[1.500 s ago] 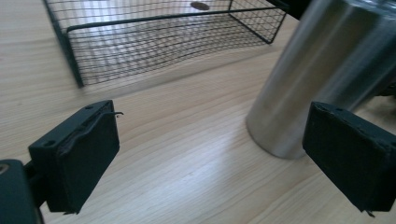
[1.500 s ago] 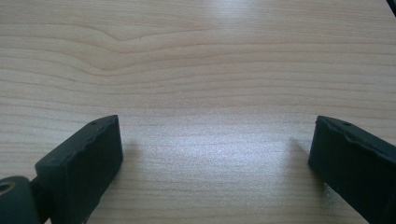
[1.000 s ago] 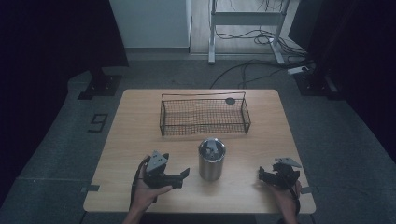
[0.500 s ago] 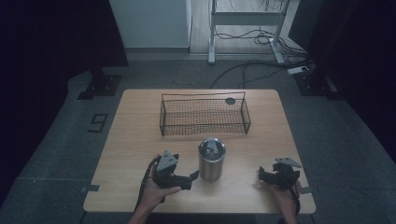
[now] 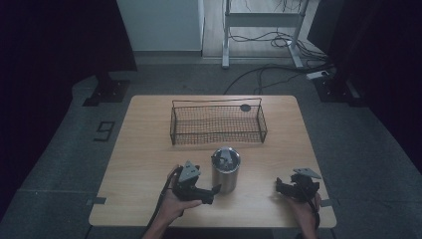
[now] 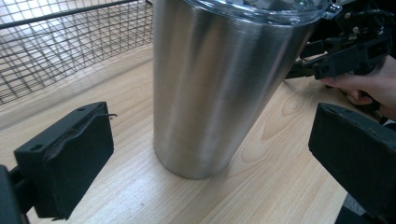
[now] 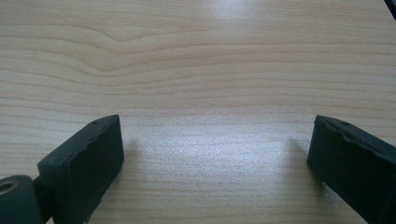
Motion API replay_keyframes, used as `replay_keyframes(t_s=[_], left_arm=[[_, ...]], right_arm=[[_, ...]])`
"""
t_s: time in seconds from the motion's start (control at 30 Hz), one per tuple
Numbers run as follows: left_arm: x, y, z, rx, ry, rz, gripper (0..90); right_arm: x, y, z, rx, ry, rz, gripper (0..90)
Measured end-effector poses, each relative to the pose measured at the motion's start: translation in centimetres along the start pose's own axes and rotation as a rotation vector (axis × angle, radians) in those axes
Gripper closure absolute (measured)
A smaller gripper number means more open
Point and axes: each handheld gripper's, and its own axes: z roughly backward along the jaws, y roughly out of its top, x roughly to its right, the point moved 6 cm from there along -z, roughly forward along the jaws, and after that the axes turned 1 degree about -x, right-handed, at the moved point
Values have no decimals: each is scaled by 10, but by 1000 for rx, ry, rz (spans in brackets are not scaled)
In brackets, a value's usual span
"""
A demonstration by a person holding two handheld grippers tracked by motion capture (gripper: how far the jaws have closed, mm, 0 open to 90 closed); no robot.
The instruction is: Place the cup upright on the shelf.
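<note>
Left tool released, jaws flanking steel tumbler; right tool released over table

Brushed stainless steel tumbler, clear lid on, standing upright on the wooden surface just before the wire basket.

The tumbler is brushed metal with a soft sheen under a clear glossy plastic lid — the surface pale, smooth, matt wood — the basket thin dark wire mesh.
</note>
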Motion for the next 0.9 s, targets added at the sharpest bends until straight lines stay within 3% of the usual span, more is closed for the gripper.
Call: replay_keyframes(t_s=[0.6,0.9], left_arm=[[7,7,-22,-33,-6,-10,0],[8,14,-37,-42,19,-14,0]], right_arm=[[0,0,0,1,-1,-1,38],[0,0,0,1,-1,-1,38]])
